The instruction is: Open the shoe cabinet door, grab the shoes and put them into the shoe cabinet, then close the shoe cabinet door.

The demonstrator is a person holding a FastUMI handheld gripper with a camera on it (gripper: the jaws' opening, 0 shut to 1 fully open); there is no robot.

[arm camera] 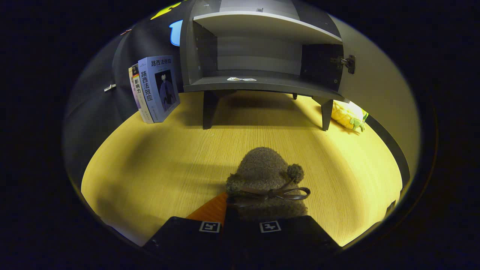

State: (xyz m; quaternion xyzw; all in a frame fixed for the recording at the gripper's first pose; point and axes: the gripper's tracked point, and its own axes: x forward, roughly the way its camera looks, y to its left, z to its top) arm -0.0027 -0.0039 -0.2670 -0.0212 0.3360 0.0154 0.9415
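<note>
Gripper view, looking forward along the fingers over a yellow wood-grain tabletop [157, 165]. Gripper [240, 225] low at the near end, fingers set close together, clamped on the heel end of a fuzzy brown shoe [264, 176]. Shoe sticking out ahead of the fingers, toe pointing toward the cabinet, pompom on its right side, thin dark lace tied in a bow across the top just ahead of the fingertips. Whether the shoe rests on the tabletop or hangs just above it: cannot tell. Orange wedge [212, 210] just left of the shoe, beside the left finger; what it is, cannot tell.

Shoe cabinet [262, 80] well beyond the shoe, grey, raised on short dark legs, door [375, 93] swung open to the right on a visible hinge. Lower compartment open, small white scrap on its floor near the front edge. Shelf above it, pale on the underside.

Two books [155, 88] standing upright and slightly tilted, just left of the cabinet, against the dark wall. Yellow plush toy [348, 114] with green parts behind the cabinet's right leg, near the open door.
</note>
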